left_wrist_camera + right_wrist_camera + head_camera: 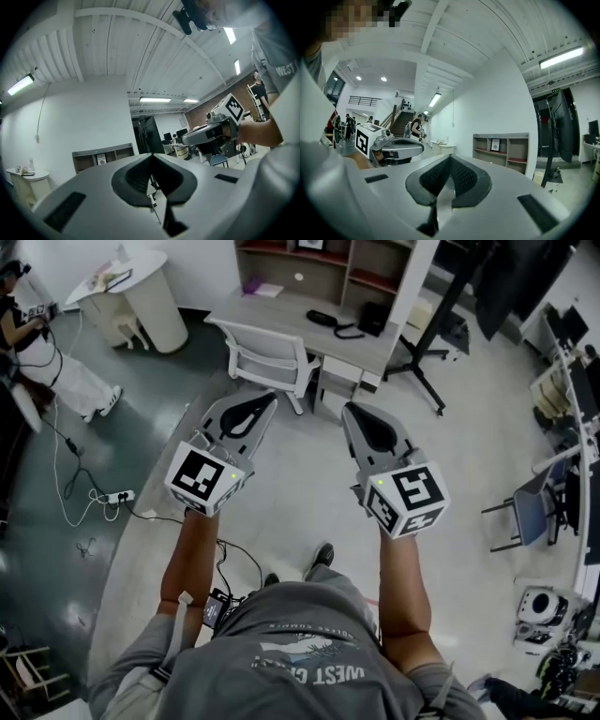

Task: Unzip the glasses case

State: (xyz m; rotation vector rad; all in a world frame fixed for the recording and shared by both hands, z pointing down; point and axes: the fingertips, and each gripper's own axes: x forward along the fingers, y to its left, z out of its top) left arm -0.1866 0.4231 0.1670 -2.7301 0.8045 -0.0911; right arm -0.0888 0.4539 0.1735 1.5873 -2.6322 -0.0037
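Observation:
In the head view my left gripper [271, 398] and right gripper [349, 410] are held side by side at chest height, pointing level toward a grey desk [281, 307]. Both are shut with nothing between the jaws; the ribbed pads [136, 176] meet at the tip in the left gripper view, and likewise the pads [461, 176] in the right gripper view. A dark oblong thing [323, 319] lies on the desk with a black item [373, 318] beside it; I cannot tell which, if either, is the glasses case. Each gripper view shows the other gripper beside it.
A white chair [267, 356] stands in front of the desk, under a wooden shelf unit [323, 263]. A round white table [141, 292] and a person [42, 357] are at far left. A power strip with cables [117, 496] lies on the floor. A blue chair [530, 512] stands at the right.

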